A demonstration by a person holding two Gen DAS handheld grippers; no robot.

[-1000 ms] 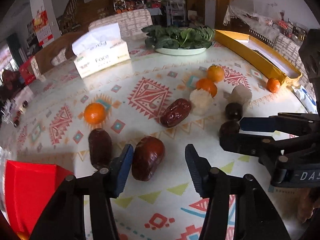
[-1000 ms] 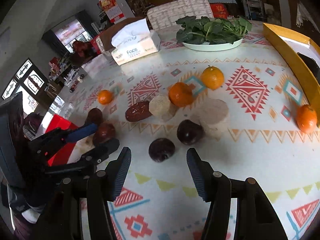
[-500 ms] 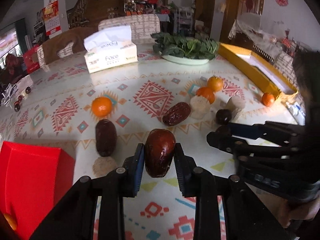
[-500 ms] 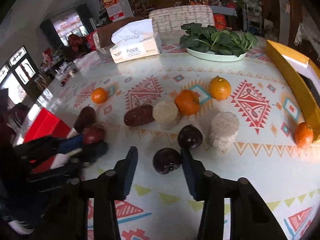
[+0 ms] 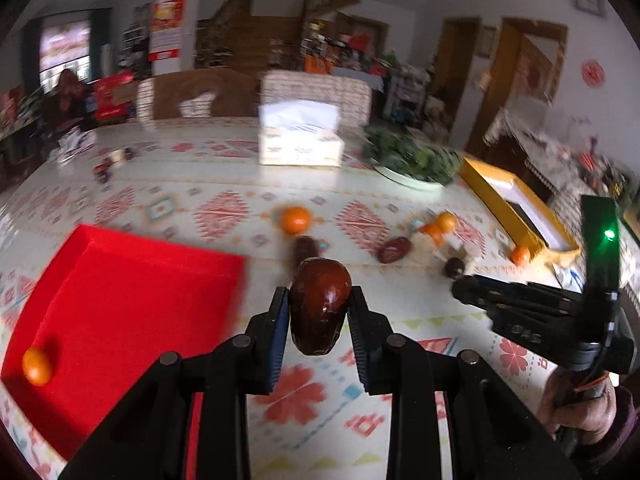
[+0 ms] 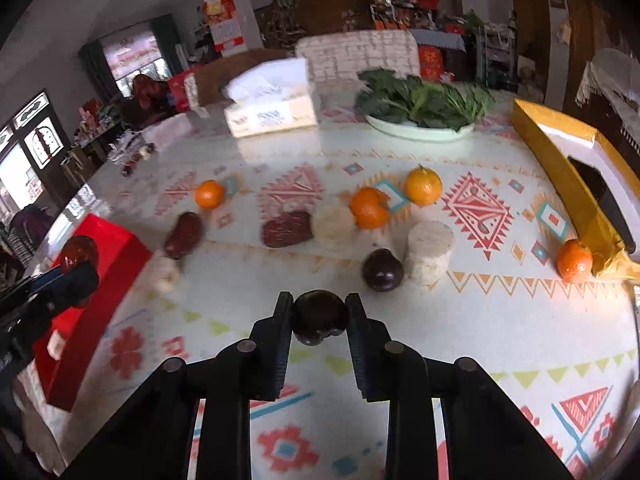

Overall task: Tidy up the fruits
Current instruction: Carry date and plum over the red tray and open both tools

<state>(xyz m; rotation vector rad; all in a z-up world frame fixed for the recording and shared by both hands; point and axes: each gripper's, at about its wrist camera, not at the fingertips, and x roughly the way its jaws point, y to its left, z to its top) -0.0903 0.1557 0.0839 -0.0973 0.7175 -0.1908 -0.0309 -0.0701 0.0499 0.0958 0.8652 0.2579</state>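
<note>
While 2 grippers clamp fruit — glossy oblong date (image 5: 319,305), round dark plum (image 6: 319,317).

Both wrist views look forward, close over 1 shared patterned table (image 5: 224,184).

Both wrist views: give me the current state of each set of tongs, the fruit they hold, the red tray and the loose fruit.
Left tongs: shut on a large brown date, lifted off the table.
Right tongs: shut on a dark plum.
Red tray: open, one small orange inside.
Second dark plum: loose on the tablecloth, beside a rice cake stack.
</note>
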